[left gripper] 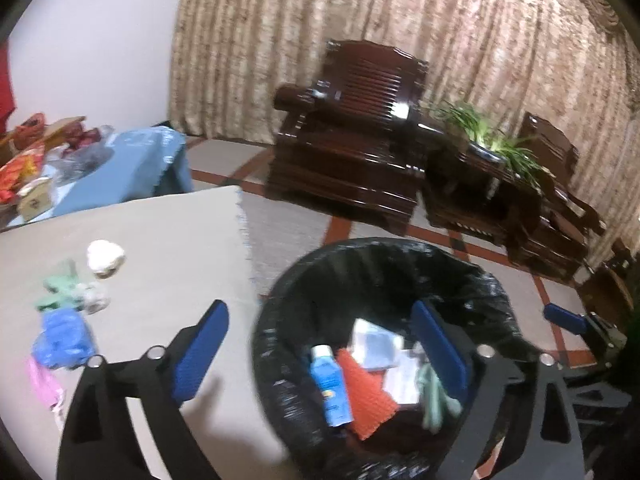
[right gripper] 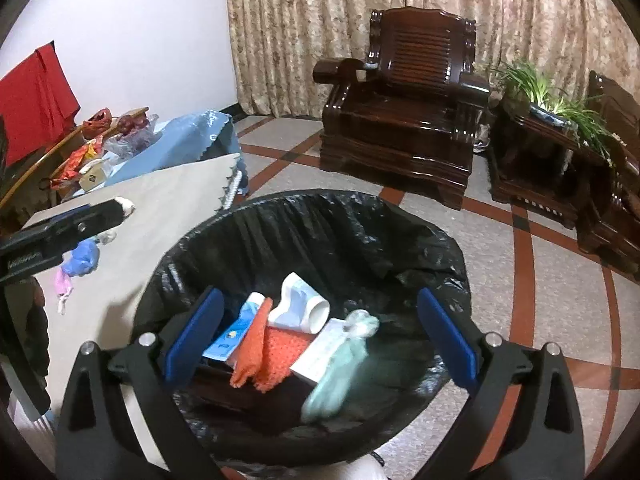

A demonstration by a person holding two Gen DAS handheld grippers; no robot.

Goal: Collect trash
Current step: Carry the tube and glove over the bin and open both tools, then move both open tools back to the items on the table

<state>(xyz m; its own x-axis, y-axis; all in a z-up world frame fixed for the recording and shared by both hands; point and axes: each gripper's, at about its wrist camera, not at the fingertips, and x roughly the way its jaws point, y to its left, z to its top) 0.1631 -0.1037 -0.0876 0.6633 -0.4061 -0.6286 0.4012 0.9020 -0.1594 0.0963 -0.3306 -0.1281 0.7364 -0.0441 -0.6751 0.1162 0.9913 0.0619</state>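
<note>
A bin with a black liner (left gripper: 280, 320) (right gripper: 440, 248) stands on the floor beside a beige-covered table (left gripper: 160, 232) (right gripper: 168, 192). It holds a blue bottle (left gripper: 330, 388), an orange cloth (right gripper: 276, 356), white packaging (right gripper: 300, 304) and a blurred pale green piece (right gripper: 340, 372). My left gripper (left gripper: 320, 348) is open and empty over the bin's left rim. My right gripper (right gripper: 320, 336) is open and empty above the bin. On the table lie a white wad (left gripper: 105, 257), green scraps (left gripper: 60, 288), a blue bag (left gripper: 64, 338) (right gripper: 84, 258) and a pink piece (left gripper: 44, 384).
A cluttered table with a blue cloth (left gripper: 132, 164) (right gripper: 180, 140) stands behind. A dark wooden armchair (right gripper: 404, 112), a side table with a plant (right gripper: 548, 120) and another chair line the curtain. Tiled floor lies around the bin. The left gripper's body (right gripper: 48, 240) reaches in from the left.
</note>
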